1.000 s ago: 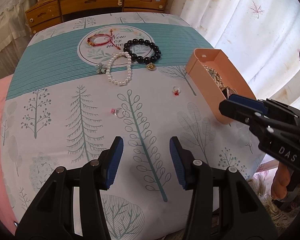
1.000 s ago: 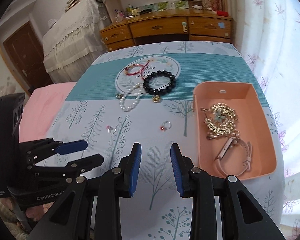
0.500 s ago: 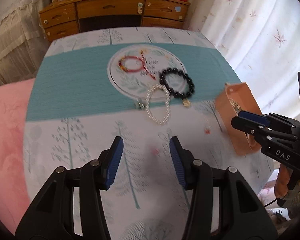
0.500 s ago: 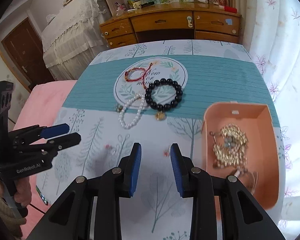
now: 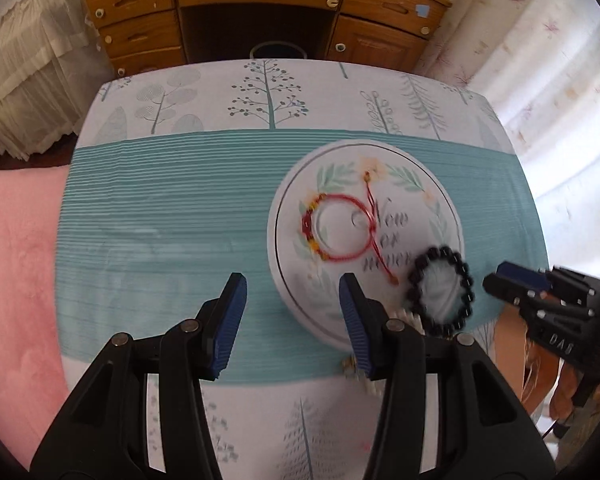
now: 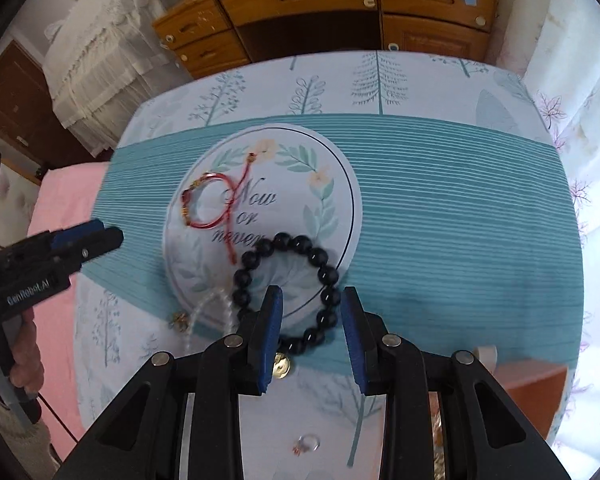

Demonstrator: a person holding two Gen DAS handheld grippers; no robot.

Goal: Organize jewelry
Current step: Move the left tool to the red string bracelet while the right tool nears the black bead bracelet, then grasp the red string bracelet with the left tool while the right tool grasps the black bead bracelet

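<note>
A black bead bracelet (image 6: pixel 327 276) with a gold charm (image 6: pixel 280 366) lies on the cloth's round white print (image 6: pixel 300 184). My right gripper (image 6: pixel 310 312) hovers over it, open, and the bracelet's near side shows between the fingers without the pads pressing it. A red cord bracelet (image 6: pixel 204 222) lies further left on the print. Beside the black one is a blurred pearl bracelet (image 6: pixel 208 308). My left gripper (image 5: pixel 290 312) stands open with nothing in it, just left of the red cord bracelet (image 5: pixel 342 258) and the black bracelet (image 5: pixel 417 276). A small ring (image 6: pixel 306 444) lies near me.
The peach box (image 6: pixel 536 384) with jewelry sits at the near right, mostly behind my right finger. A wooden desk (image 5: pixel 260 4) stands beyond the table's far edge. A pink blanket (image 5: pixel 16 264) lies to the left and curtains (image 5: pixel 540 60) hang to the right.
Both grippers have travelled forward over the table, from the near edge to the bracelets on the round print. The box and rings have slid down to the near side of the views.
</note>
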